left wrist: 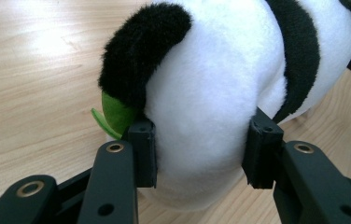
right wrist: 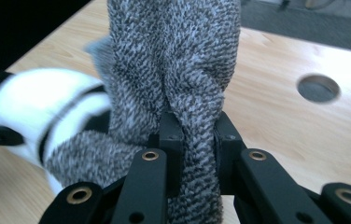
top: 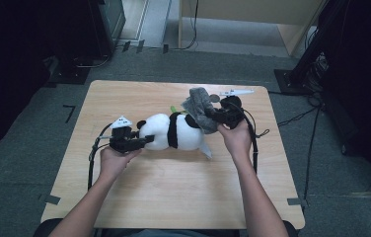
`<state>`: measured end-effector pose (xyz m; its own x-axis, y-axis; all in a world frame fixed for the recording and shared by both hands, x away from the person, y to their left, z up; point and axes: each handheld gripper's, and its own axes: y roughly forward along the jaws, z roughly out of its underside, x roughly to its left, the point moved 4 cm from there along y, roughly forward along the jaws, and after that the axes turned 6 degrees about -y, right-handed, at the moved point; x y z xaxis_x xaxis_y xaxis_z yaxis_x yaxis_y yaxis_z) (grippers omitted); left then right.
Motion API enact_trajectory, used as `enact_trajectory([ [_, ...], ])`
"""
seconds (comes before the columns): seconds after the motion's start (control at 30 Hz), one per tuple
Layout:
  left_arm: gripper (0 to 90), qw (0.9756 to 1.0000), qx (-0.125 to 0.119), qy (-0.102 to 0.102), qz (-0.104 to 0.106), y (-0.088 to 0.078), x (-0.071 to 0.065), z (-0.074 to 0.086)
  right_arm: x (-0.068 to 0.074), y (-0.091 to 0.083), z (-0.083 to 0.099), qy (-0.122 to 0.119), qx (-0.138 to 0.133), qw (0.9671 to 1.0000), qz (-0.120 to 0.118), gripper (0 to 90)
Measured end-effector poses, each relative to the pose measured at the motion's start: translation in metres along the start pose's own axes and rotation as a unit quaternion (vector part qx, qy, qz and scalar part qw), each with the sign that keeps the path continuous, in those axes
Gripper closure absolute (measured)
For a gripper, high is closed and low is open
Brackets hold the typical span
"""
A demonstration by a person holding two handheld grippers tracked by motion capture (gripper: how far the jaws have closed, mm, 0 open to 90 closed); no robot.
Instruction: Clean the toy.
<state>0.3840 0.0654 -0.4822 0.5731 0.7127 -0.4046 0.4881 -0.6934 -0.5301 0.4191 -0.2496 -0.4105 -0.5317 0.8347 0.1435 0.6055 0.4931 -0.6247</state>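
Observation:
A black-and-white panda plush (top: 173, 132) lies on its side at the middle of the wooden table (top: 173, 187). My left gripper (top: 146, 140) comes at its left end. In the left gripper view the two pads (left wrist: 143, 149) press into the white body (left wrist: 211, 93), beside a black limb and a green leaf (left wrist: 113, 114). My right gripper (top: 216, 117) is at the plush's right end, shut on a grey knitted cloth (top: 201, 106) that stands up over the plush. In the right gripper view the cloth (right wrist: 173, 60) is pinched between the jaws (right wrist: 197, 140), with the plush (right wrist: 38, 102) blurred to the left.
A round hole (right wrist: 318, 88) is cut in the tabletop near the back edge, behind the right gripper. A small white object (top: 236, 92) lies at the back edge. Cables trail from both grippers. A black stand (top: 312, 54) is on the floor at the right.

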Motion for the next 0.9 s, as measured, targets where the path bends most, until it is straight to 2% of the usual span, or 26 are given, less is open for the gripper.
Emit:
enact_trajectory([
  [0.03,56.6,1.0,0.001,-0.004,0.005,-0.001,0.001,0.0,-0.003,0.0,0.003,0.003,0.001,1.0,0.005,79.2],
  [0.1,57.4,0.9999,0.004,-0.01,0.011,-0.003,0.001,0.0,-0.008,-0.001,0.01,0.018,0.003,0.9998,0.0,79.3],
  [0.17,57.7,0.9991,0.01,-0.035,0.021,-0.008,-0.002,-0.002,-0.008,-0.004,0.013,0.019,0.004,0.9998,-0.003,79.3],
  [0.2,57.7,0.9989,0.012,-0.038,0.023,-0.011,-0.005,-0.003,-0.008,-0.007,0.013,0.017,0.003,0.9999,-0.001,79.3],
  [0.23,57.6,0.999,0.013,-0.037,0.02,-0.013,-0.008,-0.003,-0.008,-0.01,0.011,0.016,-0.002,0.9999,-0.001,79.3],
  [0.33,57.5,0.9998,0.015,-0.013,0.004,-0.013,-0.014,-0.001,-0.005,-0.025,0.004,0.018,-0.028,0.9993,-0.015,79.3],
  [0.4,57.2,0.9997,0.012,-0.022,0.008,-0.011,-0.013,0.0,0.002,-0.033,-0.002,0.009,-0.039,0.999,-0.021,79.3],
  [0.43,56.7,0.9997,0.01,-0.019,0.006,-0.009,-0.012,0.002,0.007,-0.036,-0.004,0.004,-0.044,0.9987,-0.027,79.3],
  [0.53,53.6,0.9996,0.009,-0.025,0.001,-0.007,-0.009,0.004,0.023,-0.039,-0.006,-0.013,-0.047,0.9979,-0.041,79.3],
  [0.6,52.4,0.9998,0.008,-0.02,-0.002,-0.007,-0.009,0.004,0.032,-0.035,-0.005,-0.023,-0.045,0.9971,-0.056,79.2],
  [0.7,50.2,0.9999,0.005,-0.01,-0.005,-0.007,-0.01,0.004,0.044,-0.022,0.0,-0.034,-0.025,0.9968,-0.068,79.2],
  [0.8,43.1,0.9999,-0.001,0.001,-0.01,-0.007,-0.008,0.005,0.049,-0.008,0.005,-0.043,-0.01,0.9967,-0.068,79.2],
  [0.9,34.6,0.9998,-0.014,0.008,-0.007,-0.007,-0.005,0.005,0.047,-0.003,0.005,-0.043,-0.016,0.9968,-0.065,79.2],
])
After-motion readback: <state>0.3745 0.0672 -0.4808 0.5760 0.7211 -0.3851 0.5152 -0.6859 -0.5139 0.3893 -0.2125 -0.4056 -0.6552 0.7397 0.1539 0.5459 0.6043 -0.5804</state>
